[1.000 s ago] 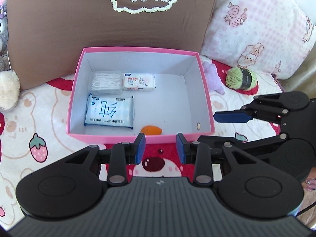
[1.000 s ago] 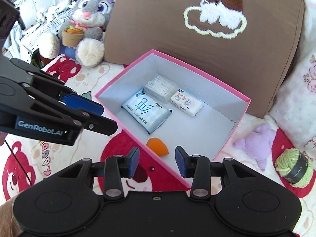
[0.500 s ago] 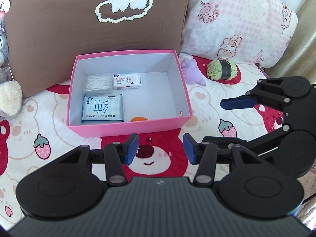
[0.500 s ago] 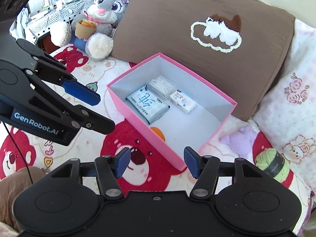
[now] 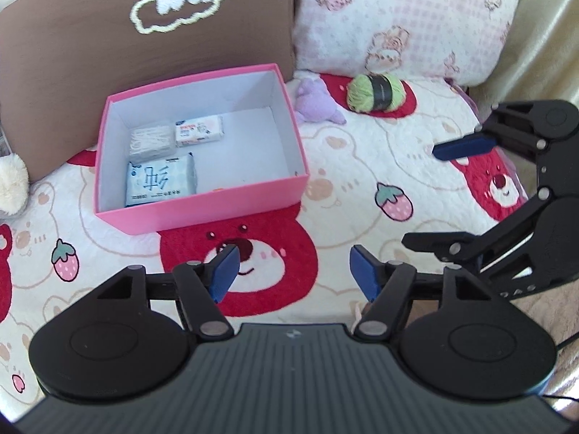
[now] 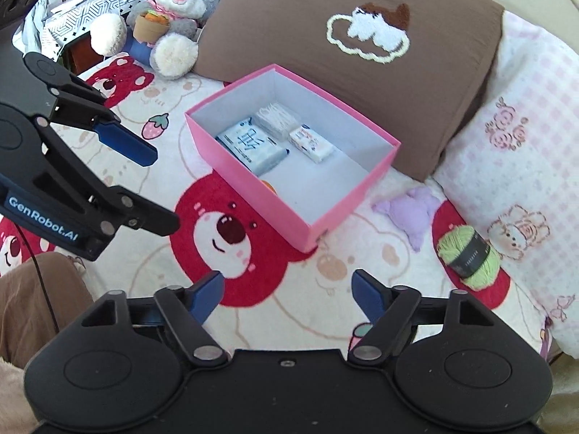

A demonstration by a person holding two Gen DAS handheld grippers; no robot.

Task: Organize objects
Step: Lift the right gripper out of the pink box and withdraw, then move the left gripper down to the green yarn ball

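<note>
A pink box (image 5: 202, 213) (image 6: 253, 195) sits open on the bear-print bedspread. Inside lie a blue tissue pack (image 5: 161, 181) (image 6: 249, 143), a clear cotton swab case (image 5: 151, 139), a small white pack (image 5: 199, 131) (image 6: 311, 143) and an orange sponge (image 6: 269, 186), mostly hidden behind the front wall. A green yarn ball (image 5: 376, 92) (image 6: 468, 255) and a purple plush toy (image 5: 316, 103) (image 6: 416, 217) lie to the box's right. My left gripper (image 5: 294, 271) (image 6: 163, 188) and right gripper (image 6: 287, 285) (image 5: 423, 195) hover short of the box, jaws opening, nothing between them.
A brown cushion (image 5: 108, 54) with a cloud patch leans behind the box, with a pink checked pillow (image 5: 398, 18) to its right. A grey rabbit plush (image 6: 181, 0) sits at the back left. A brown sleeve (image 6: 36, 289) shows at the lower left.
Both grippers have drawn back from the box and lifted a little, and their jaws have spread much wider. The yarn ball and purple toy show more fully now.
</note>
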